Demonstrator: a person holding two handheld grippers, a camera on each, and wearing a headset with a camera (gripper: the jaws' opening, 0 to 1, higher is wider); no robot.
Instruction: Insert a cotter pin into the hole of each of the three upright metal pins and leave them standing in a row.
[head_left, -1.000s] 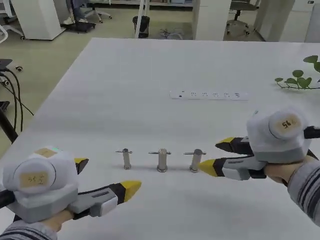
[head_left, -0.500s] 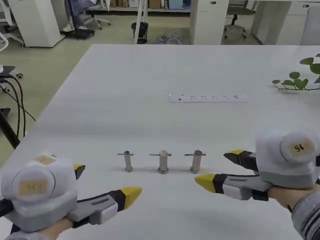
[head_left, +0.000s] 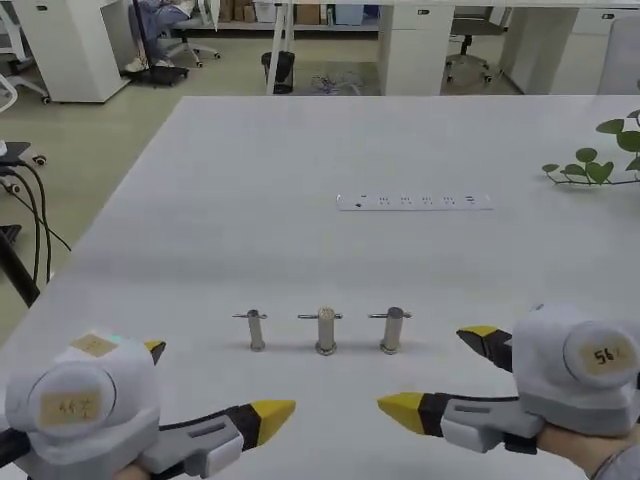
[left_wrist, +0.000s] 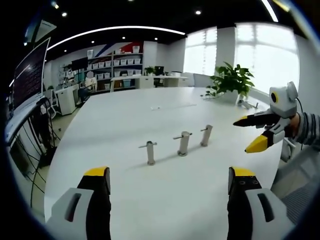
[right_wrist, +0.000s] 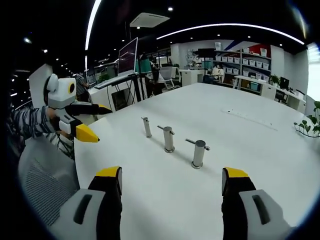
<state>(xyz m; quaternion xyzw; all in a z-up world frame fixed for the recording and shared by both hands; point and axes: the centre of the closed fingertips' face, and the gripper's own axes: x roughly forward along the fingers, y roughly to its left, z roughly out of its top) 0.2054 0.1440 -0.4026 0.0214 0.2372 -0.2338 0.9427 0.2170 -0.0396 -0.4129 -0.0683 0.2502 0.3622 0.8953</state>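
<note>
looking down on a wide white table (head_left: 300, 180) that runs away toward an office floor with desks and chairs. finding the left gripper (head_left: 215, 380) low at the near left, held above the tabletop with yellow-tipped jaws spread wide apart and aimed inward to the right. meeting it again in the left gripper view (left_wrist: 170, 172), with the same wide gap framing the tabletop ahead. finding the right gripper (head_left: 440, 368) low at the near right, also above the table, with jaws wide apart and aimed inward to the left. seeing the same spread in the right gripper view (right_wrist: 172, 173). catching each from the other's camera too, off to either end of the row and well clear of it. noting a leafy plant (head_left: 590, 165) at the far right edge and a white power strip (head_left: 414, 202) lying flat past the middle of the table, well apart from the work. coming to the three metal pins (head_left: 325, 332), standing upright in a straight, evenly spaced row near the front of the table, between the two grippers and a little beyond their tips, touching neither. ending on the cotter pins (head_left: 320, 316), one pushed crosswise through the top of each upright, with thin ends sticking out at the sides.
</note>
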